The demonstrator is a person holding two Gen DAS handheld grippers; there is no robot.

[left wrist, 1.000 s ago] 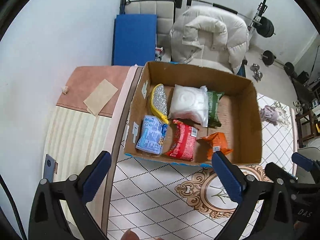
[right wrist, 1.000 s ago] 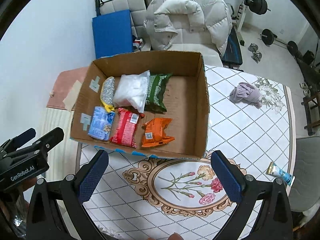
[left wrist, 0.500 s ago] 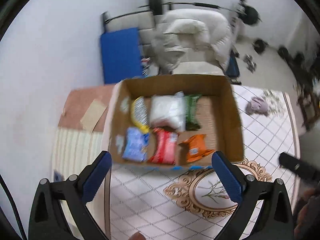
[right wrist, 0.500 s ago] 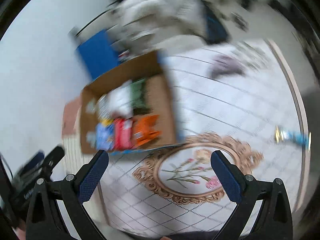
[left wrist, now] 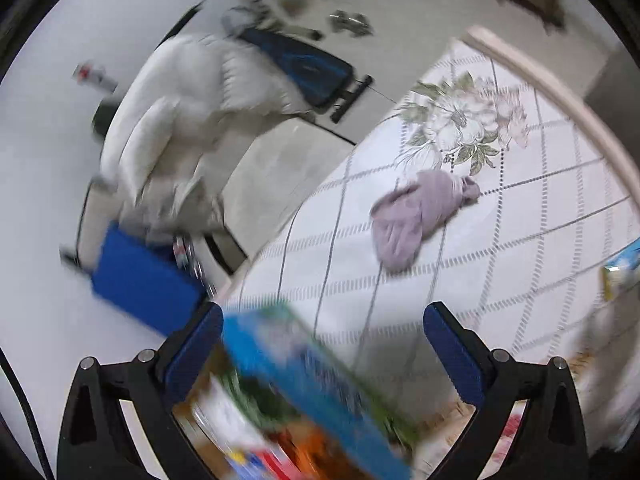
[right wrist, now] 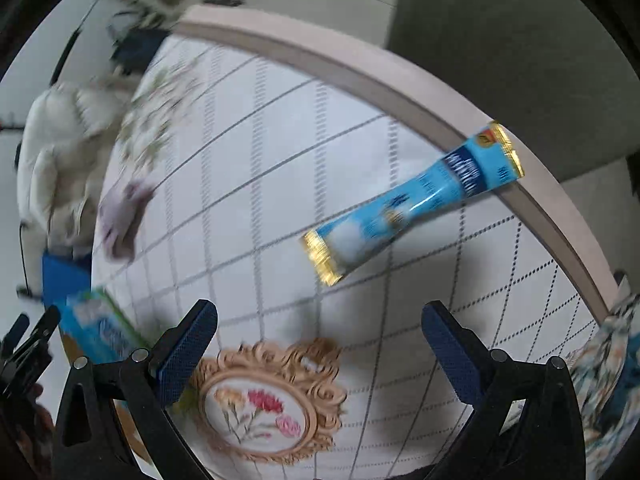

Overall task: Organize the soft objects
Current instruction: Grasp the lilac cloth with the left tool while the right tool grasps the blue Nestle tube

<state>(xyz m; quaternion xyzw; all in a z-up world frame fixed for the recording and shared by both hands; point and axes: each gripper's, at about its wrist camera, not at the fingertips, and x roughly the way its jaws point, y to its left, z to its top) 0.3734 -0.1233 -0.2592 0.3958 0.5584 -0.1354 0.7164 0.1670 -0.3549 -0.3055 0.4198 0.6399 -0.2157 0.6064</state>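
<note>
While both views are smeared by motion blur, the main items remain identifiable. The left gripper (left wrist: 323, 338) has its blue-padded fingers (left wrist: 448, 344) spread wide with nothing between them, positioned above the near left part of the table (left wrist: 520, 240). Just beneath it, the blue-printed wall of the cardboard box (left wrist: 304, 376) crosses the near foreground; blurred packets (left wrist: 256, 436) in white, green, red and orange lie inside, and individual labels cannot be read. Farther off, toward the middle of the patterned tablecloth, a crumpled lilac cloth (left wrist: 416, 216) lies loose on the surface, well apart from the box. At the right edge of this view, part of a blue sachet (left wrist: 620, 268) is visible.

The right gripper (right wrist: 319, 338) likewise has its fingers (right wrist: 188, 344) parted and grips nothing. It hangs over the near central tablecloth, by the gold-framed flower medallion (right wrist: 260, 404). Ahead of it, a blue sachet with gold crimped ends (right wrist: 412, 200) lies flat at a slant, its far end reaching the pink table rim (right wrist: 360, 76). The lilac cloth (right wrist: 120, 220) appears blurred at far left, and a corner of the box (right wrist: 100, 328) shows at near left. A white padded jacket (left wrist: 180, 120) is draped on furniture beyond the table.
</note>
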